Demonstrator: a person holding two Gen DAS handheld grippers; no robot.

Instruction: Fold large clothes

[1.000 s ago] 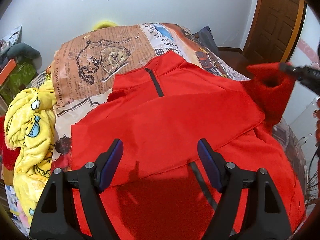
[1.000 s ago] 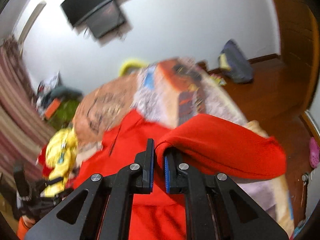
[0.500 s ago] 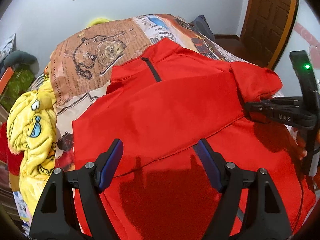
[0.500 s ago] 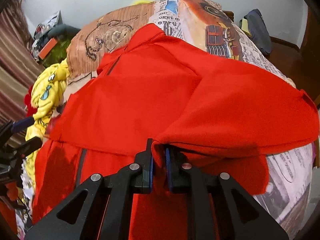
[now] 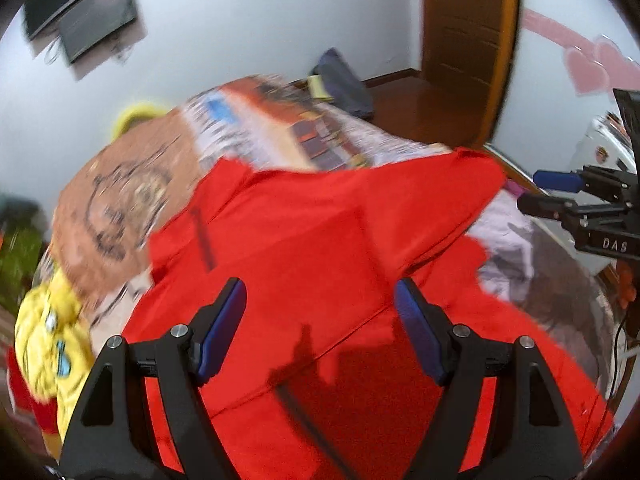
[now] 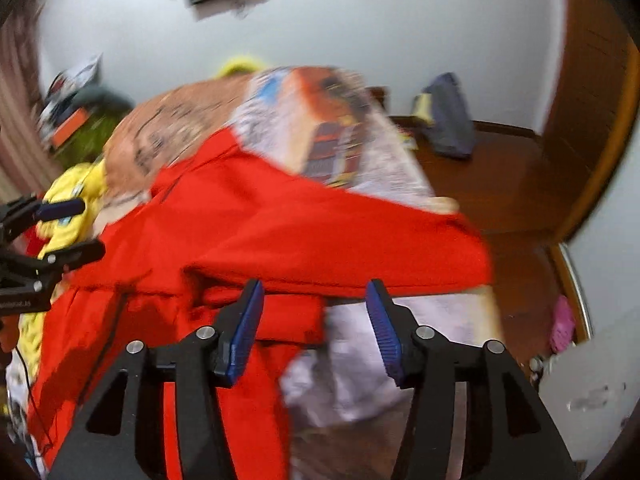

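A large red zip-neck top [image 5: 304,240] lies spread on the bed, collar toward the far wall, its right sleeve folded across the body. It also shows in the right wrist view [image 6: 280,232]. My left gripper [image 5: 320,324] is open and empty, hovering above the top's lower front. My right gripper [image 6: 314,320] is open and empty, just above the folded sleeve's edge at the bed's right side. It also appears at the right of the left wrist view [image 5: 548,192]. The left gripper shows at the left of the right wrist view [image 6: 68,228].
The bed [image 5: 248,128] has a printed newspaper-pattern cover. A yellow cartoon garment [image 5: 52,344] is heaped at the bed's left edge. A dark bag [image 6: 444,116] lies on the wooden floor by the far wall. A wooden door [image 5: 468,40] stands at right.
My right gripper carried the sleeve across the top, laid it down, then opened and let it go. Both cameras have tilted up. The left gripper stayed open.
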